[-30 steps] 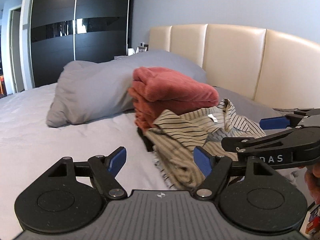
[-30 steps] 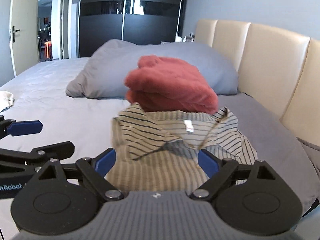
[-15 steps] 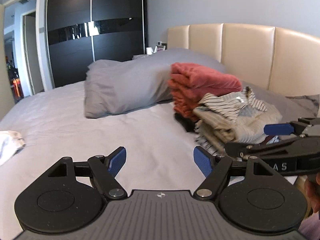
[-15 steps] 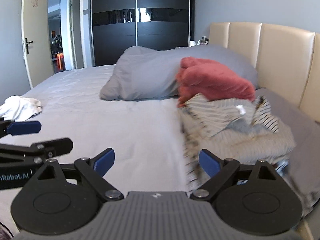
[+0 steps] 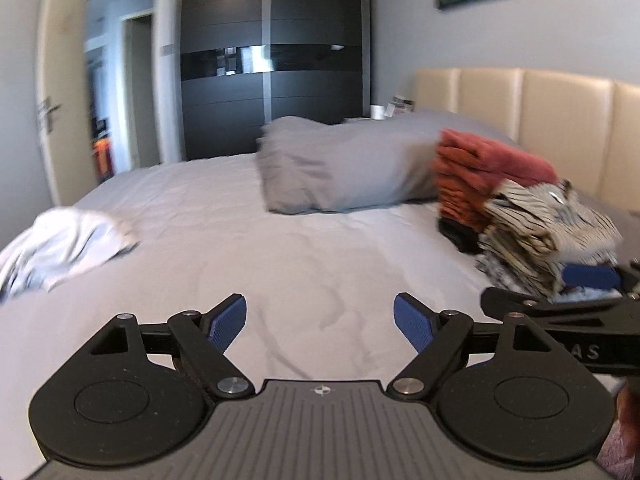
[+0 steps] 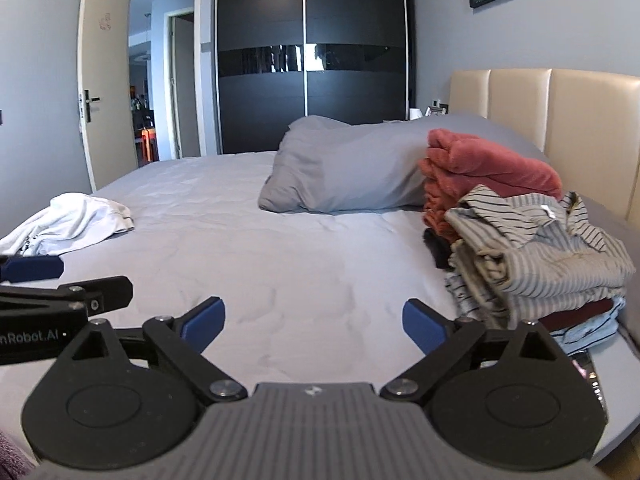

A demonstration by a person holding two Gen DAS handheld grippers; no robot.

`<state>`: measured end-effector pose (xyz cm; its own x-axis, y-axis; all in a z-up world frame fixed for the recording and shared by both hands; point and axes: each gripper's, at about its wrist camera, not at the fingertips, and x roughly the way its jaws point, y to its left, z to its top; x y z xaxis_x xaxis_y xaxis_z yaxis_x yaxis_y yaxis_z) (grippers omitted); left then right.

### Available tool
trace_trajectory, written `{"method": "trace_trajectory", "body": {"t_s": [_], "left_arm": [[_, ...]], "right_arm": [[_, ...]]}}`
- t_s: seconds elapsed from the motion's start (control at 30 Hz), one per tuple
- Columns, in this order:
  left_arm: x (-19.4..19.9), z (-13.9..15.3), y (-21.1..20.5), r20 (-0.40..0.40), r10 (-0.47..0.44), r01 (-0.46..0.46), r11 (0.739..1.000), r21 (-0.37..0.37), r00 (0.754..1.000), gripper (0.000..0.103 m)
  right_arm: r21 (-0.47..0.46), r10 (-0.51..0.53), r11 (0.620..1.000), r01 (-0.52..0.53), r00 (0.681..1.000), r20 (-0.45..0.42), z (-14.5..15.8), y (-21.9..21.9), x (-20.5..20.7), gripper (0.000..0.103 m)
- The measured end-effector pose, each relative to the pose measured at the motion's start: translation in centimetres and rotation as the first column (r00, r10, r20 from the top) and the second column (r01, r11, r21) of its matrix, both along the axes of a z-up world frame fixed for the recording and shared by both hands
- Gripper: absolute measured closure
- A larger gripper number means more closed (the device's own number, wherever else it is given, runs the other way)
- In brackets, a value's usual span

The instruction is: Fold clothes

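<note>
Both tongs are spread wide with nothing between the blue pads; the jaws of each have just been opening further, and no cloth sits in either gap. Left gripper (image 5: 320, 322) and right gripper (image 6: 314, 326) hang side by side over bare grey bedsheet (image 6: 280, 264). Next garment to fold appears to be the crumpled white garment (image 6: 76, 220), lying ahead and to the left of both tongs, well apart from the pads, on the sheet near the bed's left edge. Blurred in the left wrist view (image 5: 64, 244); sharper in the right. Judgement on handling: thin, light, limp fabric, no stiffness, so it will sag and drape from any pinch point and cannot be pushed flat from one side. It is bunched, so seams and hems are not readable yet; a dark-trimmed edge shows at its right side, which may be a hem or neckline. Best hold, I judge: one pad pair on each of two separated edge points, then lift and spread to let it hang open before laying it flat. Pinching only the top layer of a fold risks dragging the whole bundle. The stack of folded clothes (image 6: 532, 240), striped on top with a red folded item (image 6: 488, 168) behind, sits to the right of the tongs against the grey pillow (image 6: 348, 168).
</note>
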<state>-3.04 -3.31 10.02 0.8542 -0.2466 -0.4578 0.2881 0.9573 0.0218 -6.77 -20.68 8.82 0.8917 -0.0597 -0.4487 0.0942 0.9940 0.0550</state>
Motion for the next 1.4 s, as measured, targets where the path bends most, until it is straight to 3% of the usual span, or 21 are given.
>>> {"method": "trace_trajectory", "body": {"t_s": [0.07,0.3,0.47,0.67,0.93,1.4], "left_arm": [[0.1,-0.7,1.1,-0.007,0.040,-0.040,0.999,-0.015,0.999,0.022],[0.9,-2.4,2.7,-0.003,0.177,-0.177,0.982,0.069,0.984,0.022],[2.2,-3.0,4.0,-0.043,0.219,-0.219,0.976,0.024,0.975,0.022],[2.5,-3.4,4.5,-0.021,0.267,-0.267,0.964,0.001,0.964,0.022],[2.7,-3.5,4.3,0.004,0.353,-0.353,0.935,0.024,0.936,0.022],[3.5,-4.2,4.7,-0.030,0.349,-0.348,0.937,0.030,0.937,0.022]], "right_arm": [[0.001,0.027,1.000,-0.027,1.000,0.004,-0.5,1.0,0.1,0.004],[-0.016,0.110,0.994,-0.110,0.993,-0.030,-2.2,3.7,1.7,0.003],[-0.001,0.134,0.991,-0.134,0.990,-0.036,-3.2,4.7,2.6,0.003],[-0.034,0.105,0.994,-0.104,0.994,0.018,-3.4,5.5,2.8,0.003],[-0.042,0.071,0.997,-0.069,0.997,0.036,-3.7,6.2,3.5,0.003],[-0.041,0.069,0.997,-0.068,0.998,0.014,-4.4,6.1,4.2,0.003]]}}
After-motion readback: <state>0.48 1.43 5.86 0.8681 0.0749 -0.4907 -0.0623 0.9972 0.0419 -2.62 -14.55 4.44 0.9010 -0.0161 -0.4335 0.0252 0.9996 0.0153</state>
